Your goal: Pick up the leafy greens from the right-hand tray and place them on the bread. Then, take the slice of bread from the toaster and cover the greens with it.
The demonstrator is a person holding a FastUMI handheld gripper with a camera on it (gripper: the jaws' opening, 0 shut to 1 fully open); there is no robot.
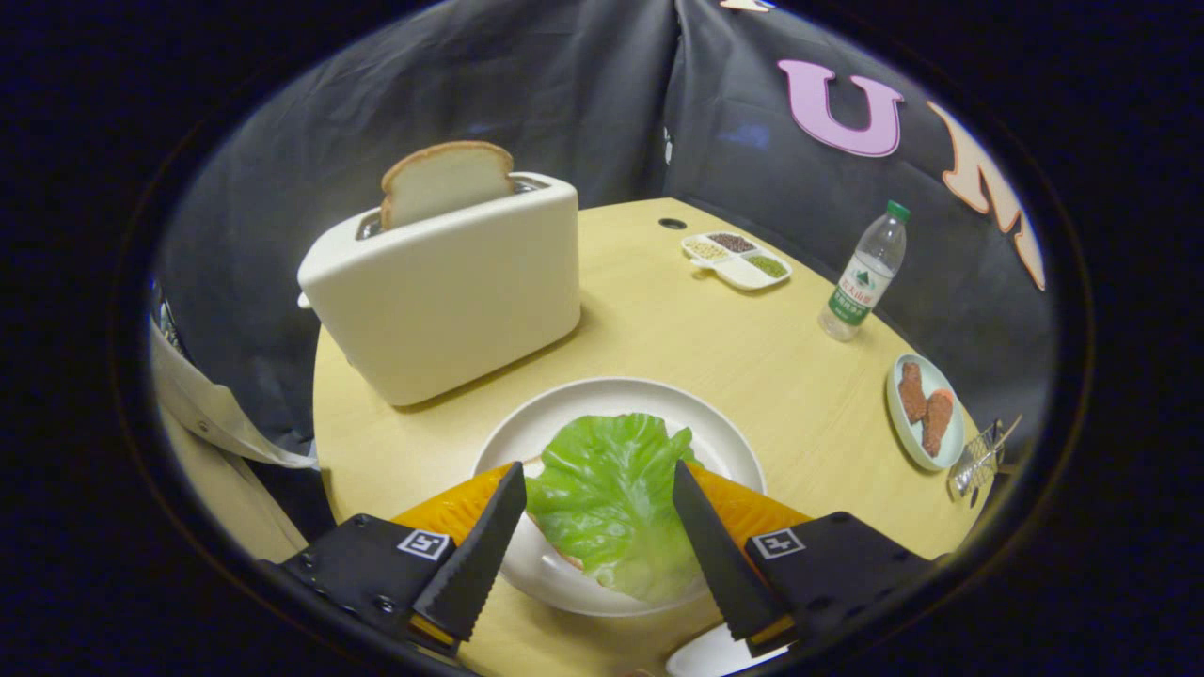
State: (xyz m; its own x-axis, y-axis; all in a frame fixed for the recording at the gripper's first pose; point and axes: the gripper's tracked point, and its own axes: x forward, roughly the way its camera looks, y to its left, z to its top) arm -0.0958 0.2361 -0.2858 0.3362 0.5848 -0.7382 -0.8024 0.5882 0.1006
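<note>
- The gripper (598, 481) has its two fingers spread wide, holding nothing; the crinkled bright-green lettuce leaf (609, 498) lies between them without either finger pressing on it.
- That leaf rests on a slice of bread whose brown crust edge (548, 543) peeks out beneath it, both on the round white ceramic plate (720, 434) just ahead of the fingers. The greens step looks done.
- Just beside the right finger, a sliver of another white dish (707, 655) shows; its contents cannot be made out.
- Beyond the plate stands the cream-coloured two-slot toaster (451, 291), with a pale, brown-crusted slice of bread (446, 181) sticking upright out of the slot. This is the next thing to fetch, I judge.
- What could go wrong: lifting away carelessly, a finger could snag the light leaf and drag it off the bread. At the toaster, a grip too close to the slice's top edge may let it slip or tear; a hard sideways tug could shift the toaster.
- The surface is a light wooden round table (715, 348), smooth and matt.
- Farther off on it: a small pale-blue dish with two brown meat pieces (925, 410), a metal wire utensil (978, 458) next to it, a clear plastic water bottle with a green cap (865, 271), and a white divided tray of grains (736, 259).
- Black cloth walls close the booth; a person's beige sleeve (202, 414) shows beside the table.
</note>
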